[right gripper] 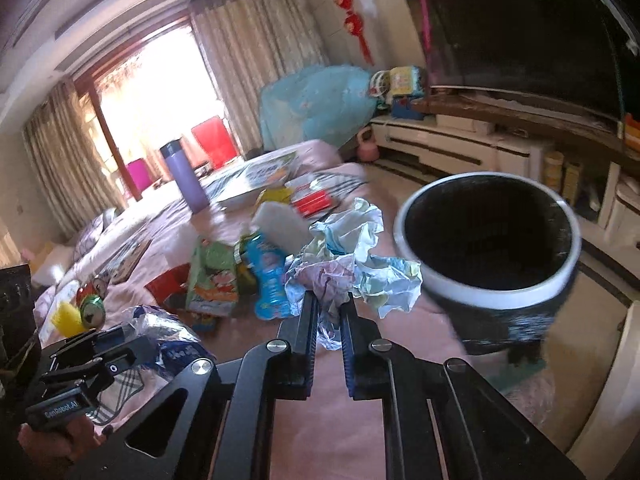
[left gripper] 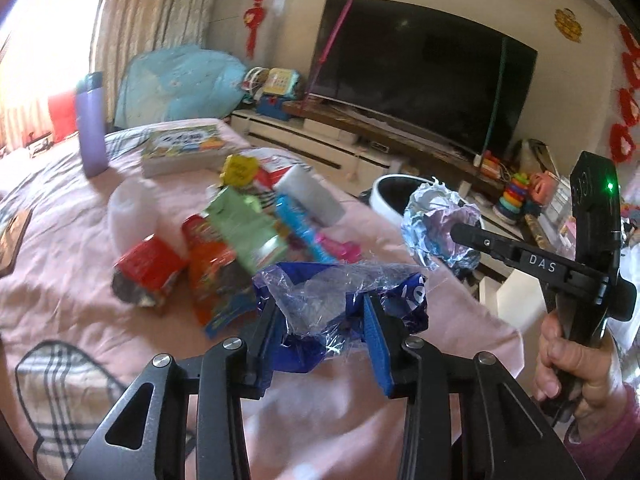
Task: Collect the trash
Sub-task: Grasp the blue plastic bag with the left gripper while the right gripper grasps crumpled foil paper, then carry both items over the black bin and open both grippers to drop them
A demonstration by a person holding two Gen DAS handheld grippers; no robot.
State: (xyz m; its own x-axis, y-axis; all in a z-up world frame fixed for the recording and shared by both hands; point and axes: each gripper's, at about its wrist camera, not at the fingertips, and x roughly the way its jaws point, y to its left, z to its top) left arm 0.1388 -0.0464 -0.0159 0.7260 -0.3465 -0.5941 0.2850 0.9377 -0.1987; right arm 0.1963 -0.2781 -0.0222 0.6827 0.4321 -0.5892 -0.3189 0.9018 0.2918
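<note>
My left gripper (left gripper: 324, 312) is shut on a crumpled blue and clear plastic wrapper (left gripper: 344, 296) just above the pink bedspread; it also shows in the right wrist view (right gripper: 168, 340). My right gripper (right gripper: 330, 312) is shut on a crumpled ball of printed paper (right gripper: 352, 256), held in the air left of the black bin with a white rim (right gripper: 488, 240). In the left wrist view the ball (left gripper: 436, 224) hangs in front of the bin (left gripper: 390, 194). Loose trash lies on the bed: a red packet (left gripper: 148, 276), an orange packet (left gripper: 212, 280), a green pouch (left gripper: 244, 228), a blue tube (left gripper: 300, 228).
A purple flask (left gripper: 92, 128) and a picture book (left gripper: 184, 148) stand farther back on the bed (left gripper: 80, 320). A green can (right gripper: 92, 308) and a yellow object (right gripper: 66, 318) lie at the left. A TV (left gripper: 424, 72) on a low white cabinet (left gripper: 320, 152) is behind the bin.
</note>
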